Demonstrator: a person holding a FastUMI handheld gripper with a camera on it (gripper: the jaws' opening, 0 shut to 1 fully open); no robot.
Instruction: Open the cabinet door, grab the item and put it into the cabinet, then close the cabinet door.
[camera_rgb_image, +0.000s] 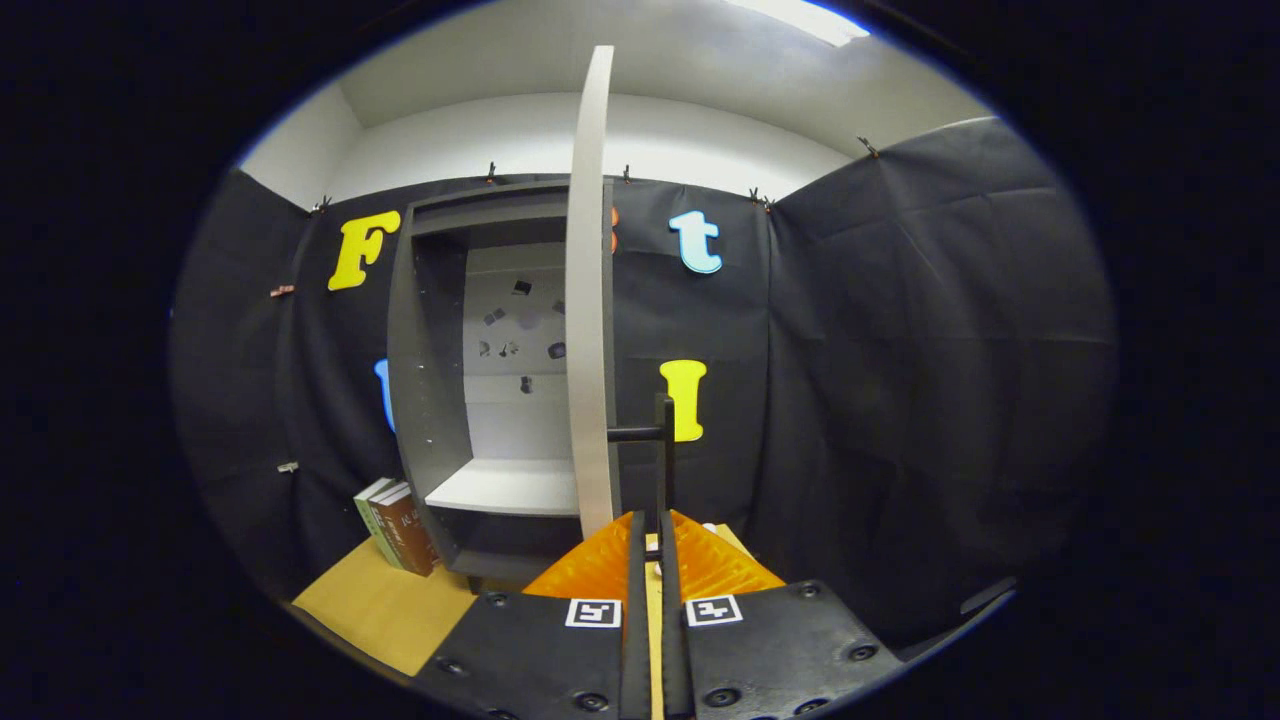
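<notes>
— What is the tool (652, 530) doing?
— Its orange fingers (715, 565) are closing almost together around the black handle (662, 450) of the cabinet door (590, 300); real pressing contact is hard to judge.
— And the door?
— It is standing open, edge-on, rising toward twelve o'clock from the fingers.
— What is lying beyond it?
— The grey cabinet (430, 380) is showing at eleven o'clock, with a white shelf (505, 487) inside.
— Anything beside it?
— Books (395, 525) are leaning against its side at nine o'clock, on the tan worktop (375, 605).

cabinet door (590, 300): matt white board | claw (652, 540) pads: ribbed orange plastic | tabletop (380, 610): matt tan
</notes>
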